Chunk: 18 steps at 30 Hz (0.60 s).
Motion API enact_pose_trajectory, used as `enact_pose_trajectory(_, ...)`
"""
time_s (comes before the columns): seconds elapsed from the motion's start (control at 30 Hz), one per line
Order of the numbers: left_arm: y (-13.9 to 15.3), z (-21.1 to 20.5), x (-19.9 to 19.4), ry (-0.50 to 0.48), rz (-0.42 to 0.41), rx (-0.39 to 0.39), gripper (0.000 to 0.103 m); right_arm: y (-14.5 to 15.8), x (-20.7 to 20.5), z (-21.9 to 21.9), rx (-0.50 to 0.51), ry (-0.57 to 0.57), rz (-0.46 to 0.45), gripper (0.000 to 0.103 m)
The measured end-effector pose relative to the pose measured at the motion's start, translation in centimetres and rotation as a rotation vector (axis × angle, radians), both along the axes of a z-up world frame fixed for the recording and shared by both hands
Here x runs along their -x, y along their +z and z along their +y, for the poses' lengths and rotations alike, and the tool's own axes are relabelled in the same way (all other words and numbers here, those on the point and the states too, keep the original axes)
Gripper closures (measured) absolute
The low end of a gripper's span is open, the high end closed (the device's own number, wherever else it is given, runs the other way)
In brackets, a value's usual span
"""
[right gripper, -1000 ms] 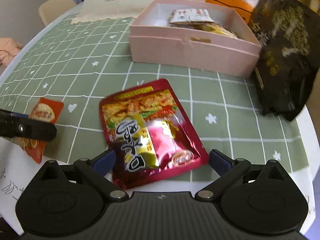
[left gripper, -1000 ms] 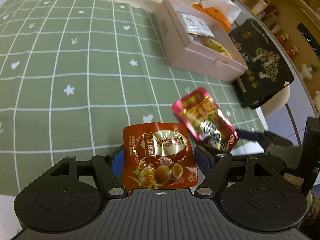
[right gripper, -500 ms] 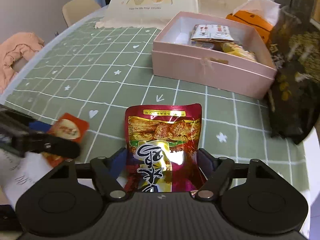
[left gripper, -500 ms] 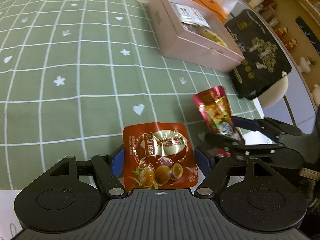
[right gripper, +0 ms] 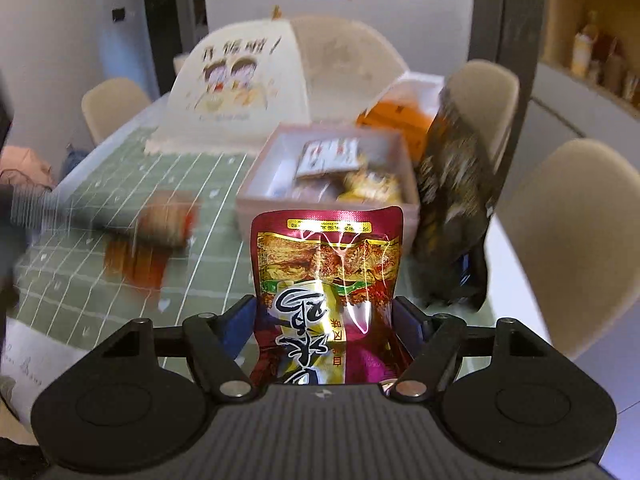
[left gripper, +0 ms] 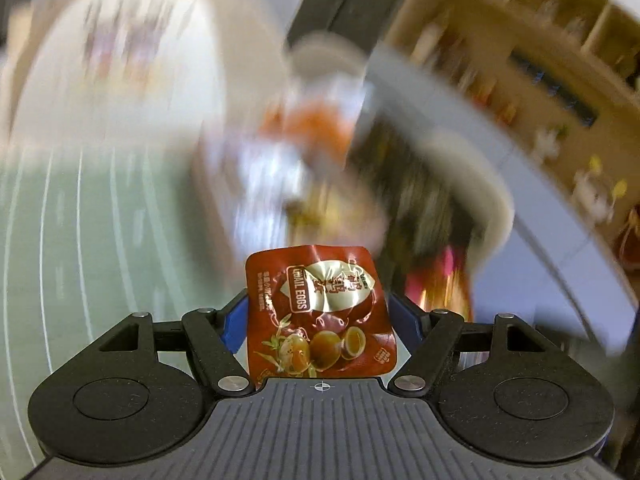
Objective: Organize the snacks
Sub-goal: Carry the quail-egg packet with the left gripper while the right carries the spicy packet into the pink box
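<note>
The pink box [right gripper: 326, 200] stands on the green table [right gripper: 120, 240] toward its far right edge, straight ahead of the right gripper [right gripper: 326, 324] and lower than it, with its open top facing up. This gripper is clamped on the red pouch [right gripper: 326, 280]; its jaws have just been closing on the pouch's two sides. The pouch stands upright, long axis pointing toward the box. The left gripper [left gripper: 318, 316] is clamped on the quail-egg pack [left gripper: 320, 308], off the table. From the right wrist view, the right gripper looks nearer to the box. Snacks already lie inside it.
</note>
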<state>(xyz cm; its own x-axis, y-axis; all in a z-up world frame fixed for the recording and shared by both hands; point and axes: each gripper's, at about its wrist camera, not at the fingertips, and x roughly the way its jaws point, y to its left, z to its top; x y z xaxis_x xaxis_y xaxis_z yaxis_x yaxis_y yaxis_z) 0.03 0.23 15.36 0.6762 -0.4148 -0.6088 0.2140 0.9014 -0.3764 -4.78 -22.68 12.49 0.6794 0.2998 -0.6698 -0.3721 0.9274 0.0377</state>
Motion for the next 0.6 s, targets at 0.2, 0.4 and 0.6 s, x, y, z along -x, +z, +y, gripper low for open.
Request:
enact_pose_trajectory(0.2,4.8,-1.4,-11.3,-0.025,-0.120,0.026,0.022,1.7,-0.1,0.5,0.002,-0.010,-0.068,0.029)
enact_pose_trajectory(0.4,2.6,-1.5,-15.1,0.063,-0.117,-0.036,0.031,1.4,-0.1,0.0,0.030,-0.036,-0.076,0.029)
enact_pose_trajectory(0.6,0.6,-2.6,-11.2,0.022,-0.070,-0.198,0.031,-2.0,-1.2,-1.4,0.025,-0.080,0.070,0.029)
